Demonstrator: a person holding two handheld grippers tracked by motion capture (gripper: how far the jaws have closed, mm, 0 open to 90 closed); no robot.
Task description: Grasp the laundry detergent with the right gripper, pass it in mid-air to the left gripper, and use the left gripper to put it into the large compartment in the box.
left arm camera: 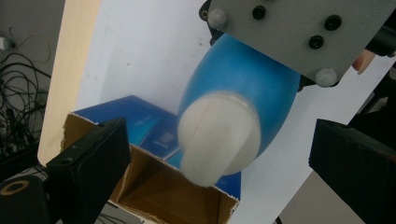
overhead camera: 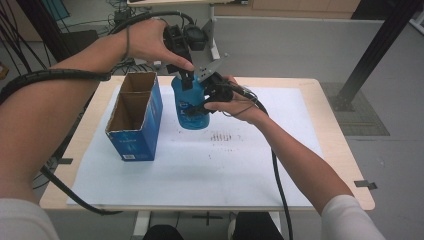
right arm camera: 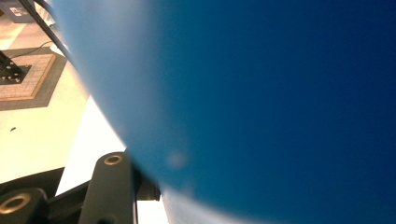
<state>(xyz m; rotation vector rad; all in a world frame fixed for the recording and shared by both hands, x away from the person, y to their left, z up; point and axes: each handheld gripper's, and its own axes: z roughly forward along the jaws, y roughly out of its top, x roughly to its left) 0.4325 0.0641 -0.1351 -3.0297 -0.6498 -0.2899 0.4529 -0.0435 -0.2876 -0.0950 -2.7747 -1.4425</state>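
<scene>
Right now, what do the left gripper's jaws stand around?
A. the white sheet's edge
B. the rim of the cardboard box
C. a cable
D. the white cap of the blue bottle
D: in the left gripper view the open left gripper brackets the white cap of the blue bottle, without touching it.

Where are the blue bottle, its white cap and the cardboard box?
blue bottle (overhead camera: 192, 107), high view, on its labelled front.
white cap (left arm camera: 219, 135), left gripper view, on the cap's top face.
cardboard box (overhead camera: 135, 137), high view, on its blue side wall.
</scene>
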